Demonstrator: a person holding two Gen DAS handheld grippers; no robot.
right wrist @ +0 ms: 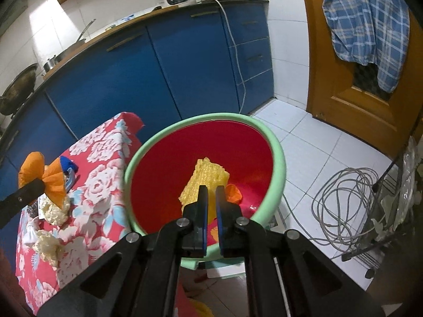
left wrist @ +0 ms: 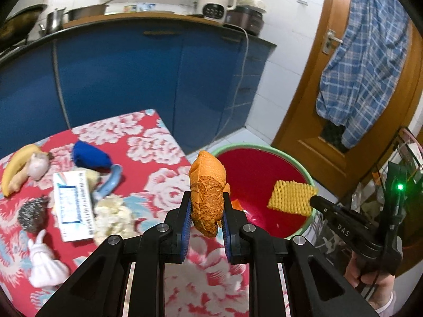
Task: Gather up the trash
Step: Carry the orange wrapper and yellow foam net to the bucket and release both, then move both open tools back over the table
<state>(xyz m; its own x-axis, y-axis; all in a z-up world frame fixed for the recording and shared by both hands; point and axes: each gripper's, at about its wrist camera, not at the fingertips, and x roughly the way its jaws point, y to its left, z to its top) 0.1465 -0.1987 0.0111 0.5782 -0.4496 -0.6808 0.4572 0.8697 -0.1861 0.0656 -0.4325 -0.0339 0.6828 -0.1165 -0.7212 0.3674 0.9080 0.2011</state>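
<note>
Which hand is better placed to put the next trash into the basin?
Left. The left gripper already holds the orange net next to the basin. The right gripper is above the basin, holding nothing.

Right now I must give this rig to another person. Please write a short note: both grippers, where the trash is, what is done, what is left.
Left gripper: shut on the orange foam net, held above the table edge, beside the basin.
Right gripper: nearly shut, holding nothing, above the basin.
Done: the yellow foam net and an orange scrap lie in the basin.
Left: drop the orange foam net into the basin. Then sort the floral table: crumpled white paper, steel scourer, small box, banana.
</note>
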